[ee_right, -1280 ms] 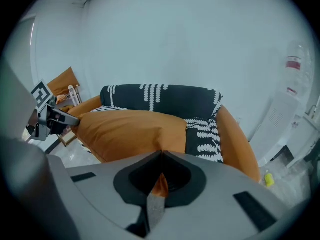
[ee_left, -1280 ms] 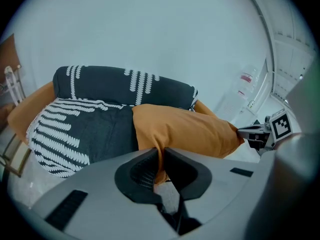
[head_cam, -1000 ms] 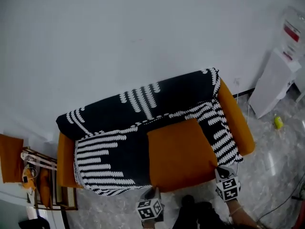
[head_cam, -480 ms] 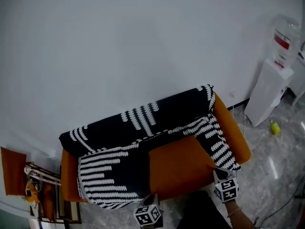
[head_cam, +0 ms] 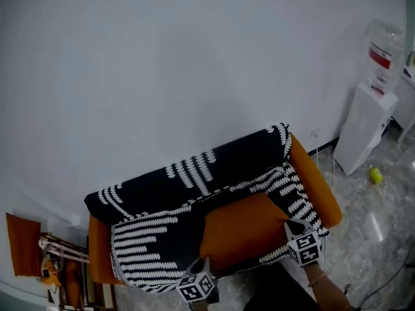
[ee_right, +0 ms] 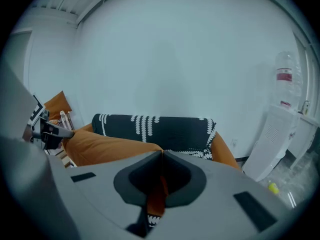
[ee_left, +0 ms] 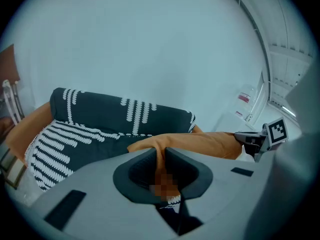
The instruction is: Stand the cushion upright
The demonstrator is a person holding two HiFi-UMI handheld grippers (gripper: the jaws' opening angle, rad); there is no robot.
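The cushion (head_cam: 243, 229), a large orange one, sits on the right half of the sofa's seat. Its near edge is raised off the seat while its far edge rests low by the backrest, so it slopes up toward the person and is not yet upright.

The left hand-held gripper (ee_left: 161, 155) is pinching the near left corner, with a fold of orange fabric squeezed between its jaws. The right hand-held gripper (ee_right: 161, 159) is pressed together on the near right corner, and a strip of orange cloth shows in the slit between its jaws. Gripping both front corners probably keeps the wide, soft cushion from sagging or twisting. It should also let the cushion hinge evenly on its far edge toward the backrest.

Beneath and beside the cushion lies a black-and-white patterned throw (head_cam: 194, 173). It is draped over the backrest and the left of the seat, which may drag or bunch as the cushion rises. The orange sofa (head_cam: 319, 183) stands against a plain white wall (head_cam: 194, 57), so the backrest can prop the cushion. A white water dispenser (head_cam: 368, 122) stands well apart to the right.
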